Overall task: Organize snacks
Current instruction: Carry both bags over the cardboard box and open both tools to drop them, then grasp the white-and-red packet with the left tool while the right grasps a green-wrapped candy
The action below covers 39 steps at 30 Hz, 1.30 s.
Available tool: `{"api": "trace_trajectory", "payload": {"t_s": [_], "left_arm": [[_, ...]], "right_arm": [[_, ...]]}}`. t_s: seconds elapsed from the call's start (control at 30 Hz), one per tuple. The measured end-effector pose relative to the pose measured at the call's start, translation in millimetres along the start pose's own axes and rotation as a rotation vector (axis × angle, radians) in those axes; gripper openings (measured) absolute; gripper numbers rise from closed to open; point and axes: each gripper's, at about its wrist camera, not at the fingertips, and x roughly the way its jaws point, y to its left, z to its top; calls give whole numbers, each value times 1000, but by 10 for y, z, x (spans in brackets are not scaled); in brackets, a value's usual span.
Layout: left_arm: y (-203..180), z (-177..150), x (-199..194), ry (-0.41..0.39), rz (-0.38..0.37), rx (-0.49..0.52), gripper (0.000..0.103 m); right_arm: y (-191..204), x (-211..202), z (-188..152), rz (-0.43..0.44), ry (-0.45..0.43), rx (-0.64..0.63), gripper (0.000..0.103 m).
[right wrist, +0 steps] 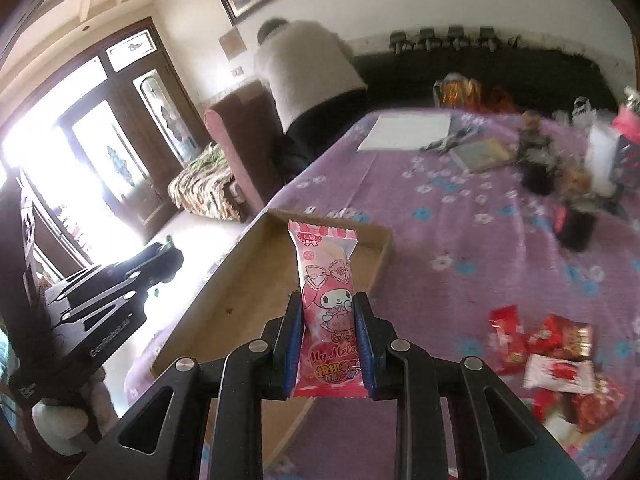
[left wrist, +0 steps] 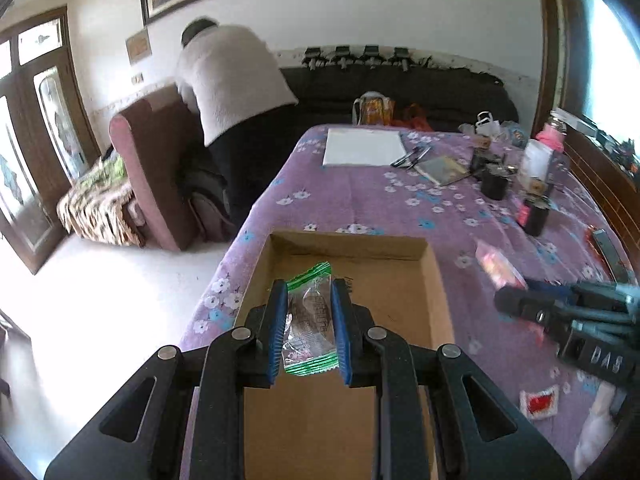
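Clear snack packet with green ends point(left wrist: 310, 320): lengthwise between the left gripper's pads, above the open cardboard tray point(left wrist: 434, 280) at the bed's near-left edge. Pink My Melody packet point(right wrist: 330, 308): upright, clamped. Red-and-white packets point(right wrist: 558, 360): loose pile toward the bedspread's near-right edge.

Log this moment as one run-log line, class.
left gripper: holds green-edged packet over cardboard box | right gripper: holds pink packet
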Motion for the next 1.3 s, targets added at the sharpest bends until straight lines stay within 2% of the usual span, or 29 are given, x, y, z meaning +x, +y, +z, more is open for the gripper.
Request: {"api": "trace_trajectory", "payload": {"t_s": [0.07,0.17,0.33,0.43,0.57,0.63,0.73,0.83,0.9,1.0,1.1,1.2,1.3], "left_arm": [[65,51,187,38,-16,-28,19],[178,90,558,130,-87,-114,19],[242,67,1097,245,-162,-224,19],[255,39,1322,279,-214,-279,19],[230,23,1486,290,-231,-302,21],[222,23,1517,288,-233,-297,22],[215,42,1499,279,-240,-289,27],[275,56,1398,254,-226,-305,44],[311,64,1292,232,-219,-315,45],[304,72,1058,192,-150,-291,45],[206,58,716,132,-114,-251,45],[63,-15,318,88,-141,-212,48],[-66,-147,-42,63,-206,-191,61]], "right_arm": [[7,203,63,18,30,21,24],[-21,447,123,12,53,38,24],[-86,893,202,-28,104,55,24],[-136,1094,208,-38,127,68,24],[-141,1256,212,-49,139,70,25],[-142,1304,209,-62,134,72,28],[-158,1343,222,-76,129,90,31],[-145,1250,230,-82,113,82,34],[-143,1129,249,-80,92,81,34],[-157,863,255,-61,59,88,34],[-152,517,189,-55,14,66,34],[-198,160,45,-49,-16,35,34],[-333,-265,-205,-53,-40,10,36]]}}
